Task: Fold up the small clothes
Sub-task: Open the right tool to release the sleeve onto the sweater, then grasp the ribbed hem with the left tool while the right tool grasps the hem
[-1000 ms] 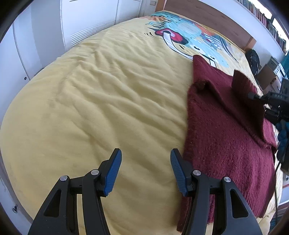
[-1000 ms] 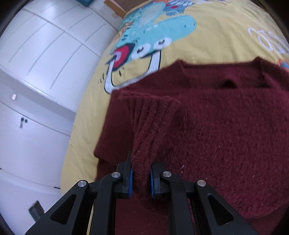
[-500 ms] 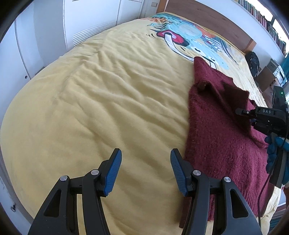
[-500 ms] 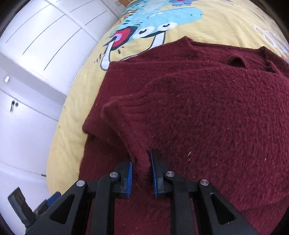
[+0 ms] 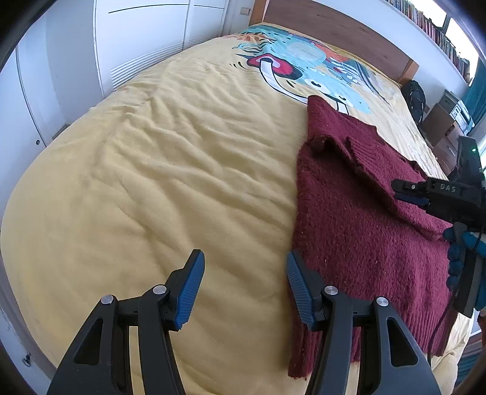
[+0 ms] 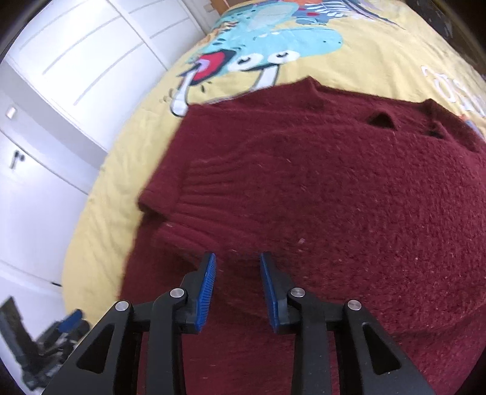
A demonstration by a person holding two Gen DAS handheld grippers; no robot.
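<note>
A dark red knitted sweater [image 5: 358, 212] lies flat on the yellow bedspread [image 5: 182, 170]; it fills the right wrist view [image 6: 334, 188]. Its ribbed sleeve cuff [image 6: 194, 185] lies folded across the body, also seen in the left wrist view [image 5: 361, 152]. My right gripper [image 6: 237, 279] is open and empty just above the sweater, behind the cuff; it shows in the left wrist view [image 5: 407, 191]. My left gripper [image 5: 243, 282] is open and empty above the bedspread, beside the sweater's left edge near the hem.
The bedspread has a cartoon print [image 5: 300, 70] near the wooden headboard [image 5: 334, 27]. White wardrobe doors [image 5: 136, 39] stand left of the bed. A dark bag [image 5: 413, 94] and boxes [image 5: 440, 121] sit at the far right side.
My right gripper lowered the sleeve onto the sweater's body, then opened and let it go. The sleeve now lies flat. My left gripper stayed open and barely moved.
</note>
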